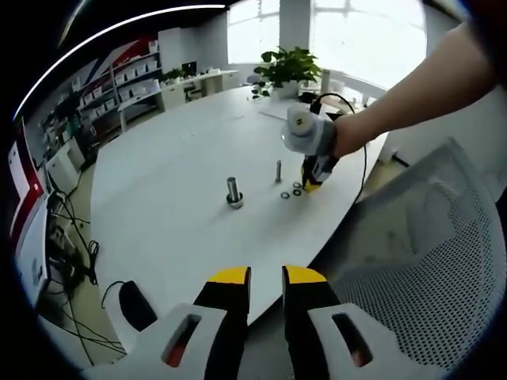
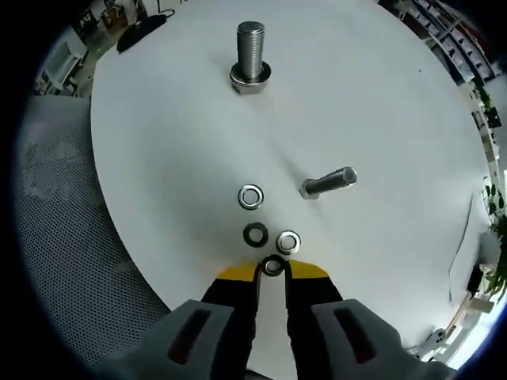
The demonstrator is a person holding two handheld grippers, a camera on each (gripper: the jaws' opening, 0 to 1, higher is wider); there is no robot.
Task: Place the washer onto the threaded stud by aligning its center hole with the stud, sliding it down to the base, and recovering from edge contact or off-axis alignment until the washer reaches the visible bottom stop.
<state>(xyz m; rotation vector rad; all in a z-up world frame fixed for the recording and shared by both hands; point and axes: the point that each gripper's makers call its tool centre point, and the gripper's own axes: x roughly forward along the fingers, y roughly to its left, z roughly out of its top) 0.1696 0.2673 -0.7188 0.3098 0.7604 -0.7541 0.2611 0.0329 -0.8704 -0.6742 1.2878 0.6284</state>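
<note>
- Nearest our right-view lens, the right gripper (image 2: 272,271) pinches a washer (image 2: 273,266) between its yellow tips, low over the tabletop (image 2: 158,158).
- Our left gripper (image 1: 266,277) hangs off the tabletop's edge, jaws slightly parted, grasping nothing.
- The large threaded stud (image 2: 250,49) stands at twelve o'clock, well apart; a slimmer stud (image 2: 329,182) rises at one o'clock.
- We judge the thin washer could slip or tilt, catching the thread crest.
- Three loose washers, the closest (image 2: 255,233), lie directly ahead; we could scatter them.
</note>
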